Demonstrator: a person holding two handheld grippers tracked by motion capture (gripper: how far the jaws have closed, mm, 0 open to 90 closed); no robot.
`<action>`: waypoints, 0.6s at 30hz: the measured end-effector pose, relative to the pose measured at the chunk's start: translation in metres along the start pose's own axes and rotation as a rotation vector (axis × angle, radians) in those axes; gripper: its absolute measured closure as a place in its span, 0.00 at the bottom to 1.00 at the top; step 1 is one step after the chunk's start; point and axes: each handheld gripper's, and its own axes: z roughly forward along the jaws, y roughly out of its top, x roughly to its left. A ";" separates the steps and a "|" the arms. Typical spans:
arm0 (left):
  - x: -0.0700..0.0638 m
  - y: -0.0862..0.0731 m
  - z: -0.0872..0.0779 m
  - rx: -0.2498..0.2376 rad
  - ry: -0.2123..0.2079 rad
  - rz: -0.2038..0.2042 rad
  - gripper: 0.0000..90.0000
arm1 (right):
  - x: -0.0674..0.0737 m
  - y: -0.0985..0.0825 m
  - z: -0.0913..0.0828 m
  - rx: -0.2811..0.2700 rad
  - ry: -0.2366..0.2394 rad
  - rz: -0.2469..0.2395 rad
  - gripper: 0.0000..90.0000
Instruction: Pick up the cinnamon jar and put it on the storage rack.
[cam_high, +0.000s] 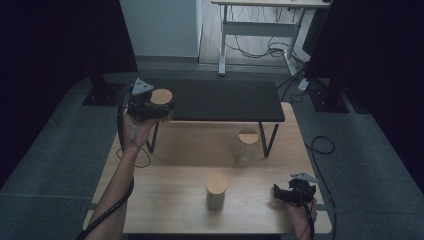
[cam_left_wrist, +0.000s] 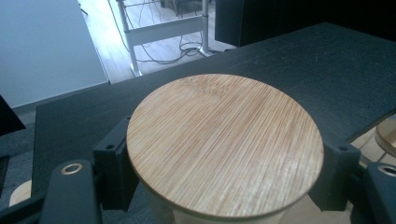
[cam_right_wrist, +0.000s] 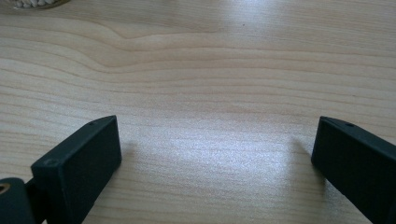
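A jar with a round bamboo lid (cam_high: 161, 96) (cam_left_wrist: 224, 144) is held at the left end of the black shelf (cam_high: 220, 100). My left gripper (cam_high: 150, 106) is shut on it just below the lid, with a black pad (cam_left_wrist: 112, 158) pressed against each side. Whether the jar's base rests on the shelf is hidden. Low at the table's right front, my right gripper (cam_high: 280, 192) (cam_right_wrist: 215, 154) is open, its jaws wide apart over bare wood with nothing between them.
Two more bamboo-lidded jars stand on the wooden table (cam_high: 170, 200): one (cam_high: 216, 191) at the front middle, and a clear one (cam_high: 246, 147) by the shelf's right leg. A desk frame and cables lie on the floor beyond. Dark panels flank the table.
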 end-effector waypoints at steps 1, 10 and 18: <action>0.000 0.000 0.001 0.000 0.001 0.001 0.28 | 0.000 0.000 0.000 0.000 0.000 0.000 0.01; 0.003 0.003 0.009 -0.008 0.002 0.000 0.28 | 0.000 0.000 0.000 -0.001 0.000 -0.002 0.01; 0.006 0.005 0.015 -0.015 -0.001 -0.008 0.28 | 0.000 0.000 0.000 0.000 0.000 -0.002 0.01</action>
